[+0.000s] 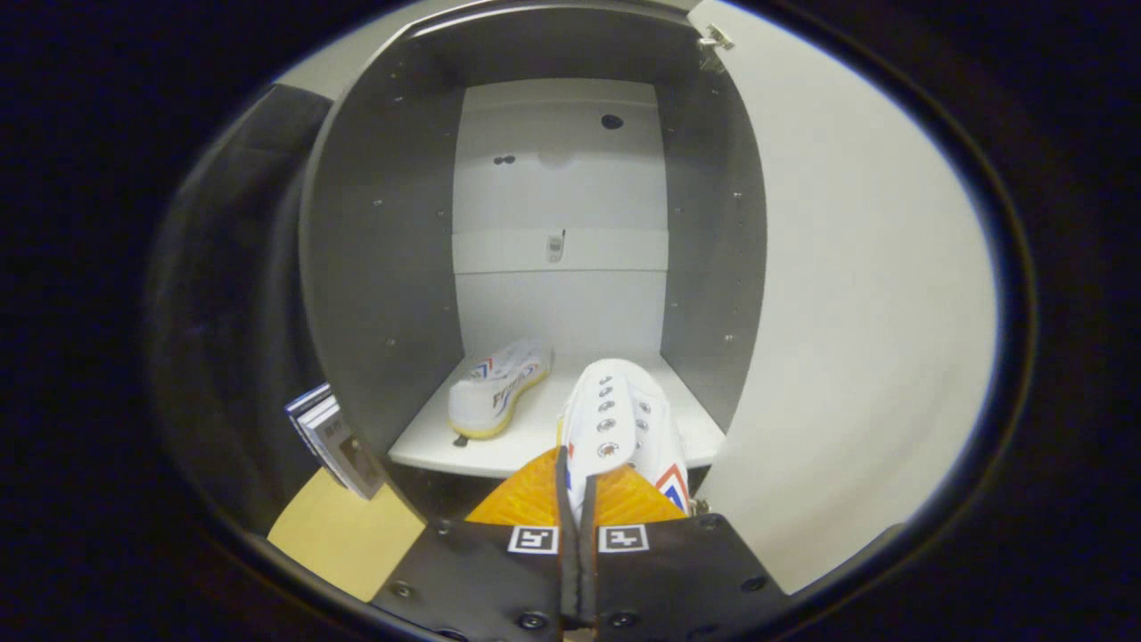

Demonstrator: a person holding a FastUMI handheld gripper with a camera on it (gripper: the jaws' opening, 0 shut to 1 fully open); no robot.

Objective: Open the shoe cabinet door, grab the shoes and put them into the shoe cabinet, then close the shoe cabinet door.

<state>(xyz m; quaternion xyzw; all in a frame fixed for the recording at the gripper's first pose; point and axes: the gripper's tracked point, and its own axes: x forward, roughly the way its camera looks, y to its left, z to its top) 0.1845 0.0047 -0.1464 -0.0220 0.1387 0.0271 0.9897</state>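
Observation:
The shoe cabinet (383,267) stands open before me, grey side walls and a pale back panel. Its white door (856,312) is swung wide on the right. One white sneaker (497,389) with a yellow sole lies on its side on the cabinet's white bottom shelf (535,437), at the left. My gripper (578,486) is shut on a second white sneaker (617,419), pinching its heel edge between both fingers. That shoe points toe-first into the cabinet, over the shelf's front edge and to the right of the first one.
A small stack of booklets or cards (334,437) leans against the cabinet's left outer wall, above a tan floor patch (343,535). Black cloth hangs to the left. A hinge (713,43) shows at the door's top.

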